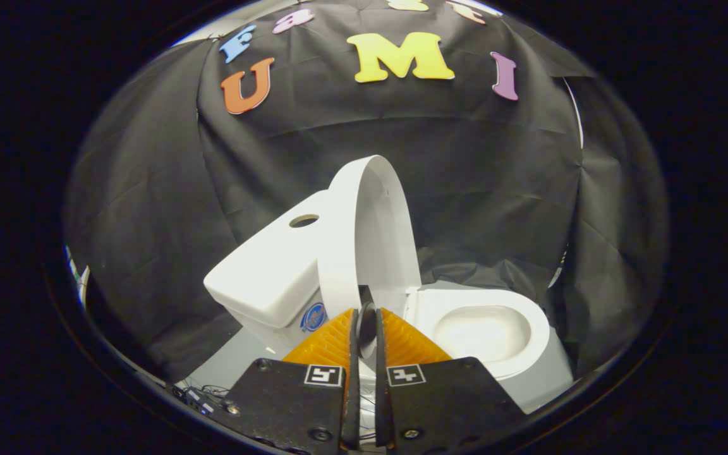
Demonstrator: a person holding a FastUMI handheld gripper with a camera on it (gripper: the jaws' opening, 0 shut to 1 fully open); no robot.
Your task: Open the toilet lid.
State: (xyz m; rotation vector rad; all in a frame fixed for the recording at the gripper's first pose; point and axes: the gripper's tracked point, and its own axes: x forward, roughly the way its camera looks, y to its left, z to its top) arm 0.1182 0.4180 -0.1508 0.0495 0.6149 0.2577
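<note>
- White porcelain toilet (503,354) sits at lower centre of the frame; its bowl (484,328) is uncovered at lower right, the tank (269,278) left of centre.
- Lid (370,234) stands raised at centre frame, nearly upright, leaning toward the tank.
- Tool (366,325) sits at bottom centre, its fingers (332,344) drawn almost together with only a thin gap; a dark sliver shows in that gap, but I cannot tell whether they pinch the lid's lower edge.
- Judged from this, the opening looks nearly finished.
- Next move likely calls for making sure the lid rests steady against the tank, then easing the tool away without tugging it back down.
</note>
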